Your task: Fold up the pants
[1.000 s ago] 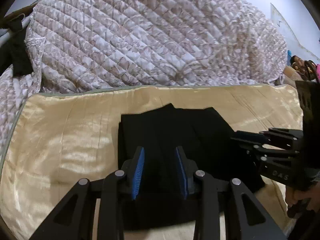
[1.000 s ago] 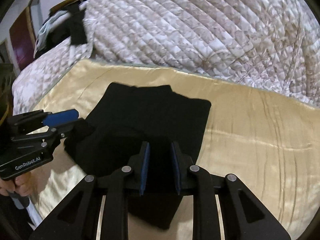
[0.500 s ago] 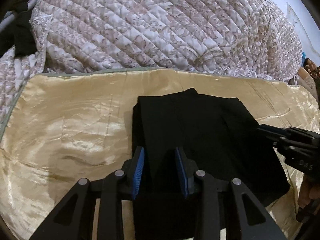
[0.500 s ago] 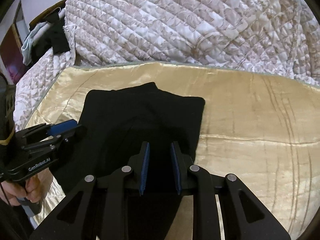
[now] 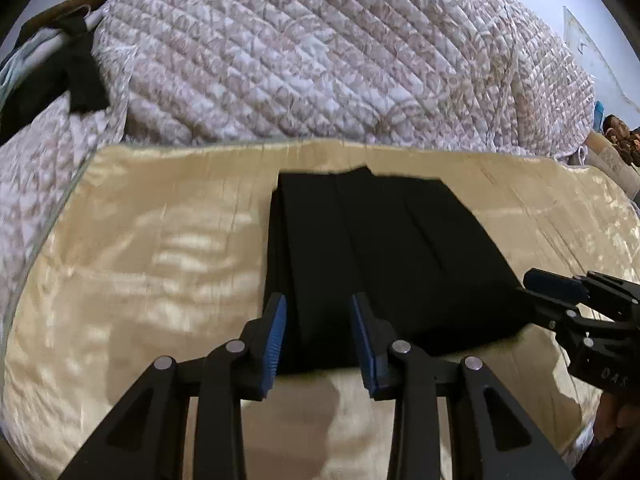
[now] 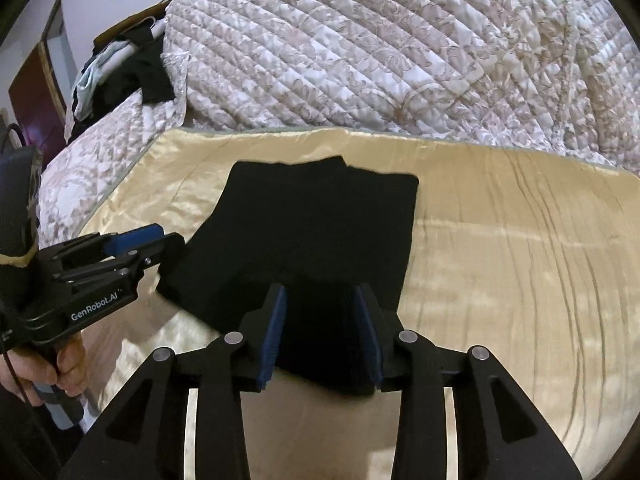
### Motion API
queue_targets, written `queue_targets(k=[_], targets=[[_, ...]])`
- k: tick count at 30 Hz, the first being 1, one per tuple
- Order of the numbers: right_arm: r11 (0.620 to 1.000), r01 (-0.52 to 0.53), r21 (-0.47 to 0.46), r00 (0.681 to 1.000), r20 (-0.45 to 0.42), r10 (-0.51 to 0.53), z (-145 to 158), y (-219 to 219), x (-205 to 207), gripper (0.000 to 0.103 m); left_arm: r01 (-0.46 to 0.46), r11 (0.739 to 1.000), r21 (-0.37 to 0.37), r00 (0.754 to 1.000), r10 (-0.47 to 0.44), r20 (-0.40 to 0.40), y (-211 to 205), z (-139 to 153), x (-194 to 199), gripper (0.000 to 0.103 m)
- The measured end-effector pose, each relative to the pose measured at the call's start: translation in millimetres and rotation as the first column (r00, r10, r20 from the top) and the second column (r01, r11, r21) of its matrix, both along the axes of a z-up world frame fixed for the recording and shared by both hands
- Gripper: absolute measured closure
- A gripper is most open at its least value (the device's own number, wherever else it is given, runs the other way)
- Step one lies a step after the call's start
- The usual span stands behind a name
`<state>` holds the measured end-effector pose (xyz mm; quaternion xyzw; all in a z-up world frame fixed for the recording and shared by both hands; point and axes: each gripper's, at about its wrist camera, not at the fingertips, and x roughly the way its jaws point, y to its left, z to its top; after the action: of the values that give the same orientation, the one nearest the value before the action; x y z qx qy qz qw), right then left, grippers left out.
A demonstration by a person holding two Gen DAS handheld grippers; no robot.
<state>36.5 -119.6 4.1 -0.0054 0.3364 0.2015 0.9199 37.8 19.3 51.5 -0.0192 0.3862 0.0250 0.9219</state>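
The folded black cloth pants (image 5: 384, 256) lay flat on a shiny gold satin sheet (image 5: 152, 264) spread over the bed. They sat just in front of both claws, with their near edge reaching in between each claw's blue pads.

The left claw (image 5: 318, 338) was partly open. The near edge of the pants lay between its pads, but the pads did not seem to press on the cloth. In the right wrist view this claw (image 6: 160, 246) came in from the left, with its tips right at the left edge of the pants, and a hand (image 6: 52, 368) held its grip.

The right claw (image 6: 320, 330) had just been opening, and its blue pads stood apart with the near edge of the pants between them, not squeezed. In the left wrist view it (image 5: 540, 296) sat at the right edge of the pants.

Beyond the pants, past the far edge of the sheet, a puffy white and tan quilted blanket (image 5: 312, 60) was piled up.
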Motion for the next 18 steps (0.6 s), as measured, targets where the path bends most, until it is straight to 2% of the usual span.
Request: queue_targets(k=[3,5,7,10,13,18], targets=[[1.000,0.003,-0.020,1.000,-0.011,-0.003,-8.1,0.9,-19.8,0.066,-0.010,1.000,-0.013,0.999,0.009,-0.034,-3.2,-12.4,-12.5,0.066],[0.999,0.014,-0.048,1.000,-0.010,-0.014,-15.0,1.1,-30.6,0.060,-0.017,1.000,-0.013,0.998,0.017,-0.063,-5.3,-21.9,-16.9,0.066],[0.997,0.020,-0.073,1.000,-0.019,-0.021,-20.4,0.6,-35.6,0.059,-0.022,1.000,-0.014,0.996,0.020,-0.085,-7.1,-29.7,-19.3,0.066],[0.997,0.024,-0.073,0.998,-0.056,-0.028,-28.3,-2.2,-36.9,0.059,-0.027,1.000,-0.002,0.995,0.026,-0.097,-9.6,-36.0,-20.5,0.066],[0.994,0.022,-0.109,0.995,-0.098,-0.032,-38.9,-1.5,-34.9,0.059,-0.036,0.999,-0.001,0.995,0.036,-0.096,-9.6,-37.5,-20.7,0.061],[0.993,0.019,-0.120,0.995,-0.092,-0.030,-41.3,-0.8,-35.4,0.058,-0.043,0.999,-0.004,0.995,0.043,-0.095,-7.5,-40.4,-20.9,0.056]])
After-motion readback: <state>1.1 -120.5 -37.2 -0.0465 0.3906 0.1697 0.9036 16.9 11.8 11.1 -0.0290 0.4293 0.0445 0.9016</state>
